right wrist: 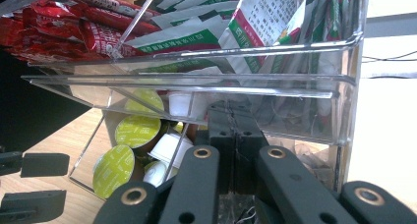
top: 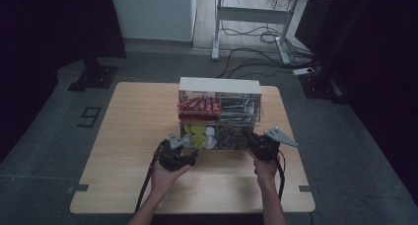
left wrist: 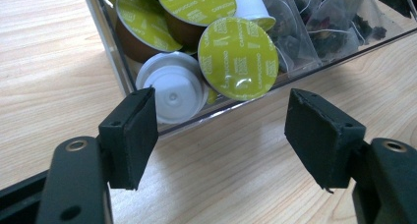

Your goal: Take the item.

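Observation:
A clear two-tier organizer (top: 219, 85) stands at the table's middle, its lower drawer (left wrist: 111, 47) pulled out toward me. The drawer holds green-lidded coffee capsules (left wrist: 238, 57), a white capsule (left wrist: 172, 92) and clear tea bags (left wrist: 319, 22). Red sachets (right wrist: 64, 22) and green-and-white packets (right wrist: 196, 37) fill the upper tier. My left gripper (left wrist: 221, 135) is open just in front of the capsule compartment, holding nothing. My right gripper (right wrist: 231, 130) is shut, reaching over the tea bag side under the upper tier. Whether it pinches anything thin is hidden.
The organizer sits on a light wooden table (top: 133, 136) with bare wood to its left, right and front. On the floor behind stand a white desk frame (top: 251, 18) and loose cables (top: 256, 52). The left gripper (right wrist: 37, 184) also appears low left in the right gripper view.

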`<act>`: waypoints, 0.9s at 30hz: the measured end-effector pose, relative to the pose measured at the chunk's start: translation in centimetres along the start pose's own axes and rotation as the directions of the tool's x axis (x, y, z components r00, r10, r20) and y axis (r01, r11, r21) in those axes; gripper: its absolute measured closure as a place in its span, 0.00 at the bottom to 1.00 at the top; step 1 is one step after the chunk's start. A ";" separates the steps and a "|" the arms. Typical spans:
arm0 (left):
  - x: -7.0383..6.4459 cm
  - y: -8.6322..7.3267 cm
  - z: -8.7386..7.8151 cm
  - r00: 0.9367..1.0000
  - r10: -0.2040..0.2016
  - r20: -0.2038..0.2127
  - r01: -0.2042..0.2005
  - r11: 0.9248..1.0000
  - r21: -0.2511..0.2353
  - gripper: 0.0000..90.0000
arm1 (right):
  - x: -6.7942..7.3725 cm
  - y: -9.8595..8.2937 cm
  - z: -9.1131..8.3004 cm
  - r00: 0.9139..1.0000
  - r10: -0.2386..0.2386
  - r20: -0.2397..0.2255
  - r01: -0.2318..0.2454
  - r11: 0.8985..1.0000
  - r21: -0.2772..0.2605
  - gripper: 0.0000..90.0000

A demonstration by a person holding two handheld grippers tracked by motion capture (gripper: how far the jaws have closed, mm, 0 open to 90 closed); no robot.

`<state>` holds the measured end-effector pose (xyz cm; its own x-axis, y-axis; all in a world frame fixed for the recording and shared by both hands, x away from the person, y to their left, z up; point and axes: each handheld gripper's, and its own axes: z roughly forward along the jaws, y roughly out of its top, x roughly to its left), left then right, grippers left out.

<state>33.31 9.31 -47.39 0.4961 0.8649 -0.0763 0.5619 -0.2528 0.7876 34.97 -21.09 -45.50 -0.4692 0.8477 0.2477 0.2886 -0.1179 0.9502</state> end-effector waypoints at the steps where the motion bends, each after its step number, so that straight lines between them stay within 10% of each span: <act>1: -0.1 0.1 0.1 1.000 0.000 -0.001 0.000 1.000 -0.002 0.32 | 0.0 0.0 0.0 1.000 -0.001 0.001 0.001 1.000 0.000 0.99; 27: -1.6 2.1 3.0 0.999 0.014 -0.029 -0.014 1.000 -0.014 0.32 | -0.2 0.0 -0.1 1.000 0.005 0.002 -0.005 1.000 -0.003 0.99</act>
<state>35.71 6.08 -47.46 0.4844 0.8736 -0.0476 0.5455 -0.2590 0.7971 35.00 -21.34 -45.53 -0.4663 0.8480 0.2520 0.2888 -0.1234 0.9494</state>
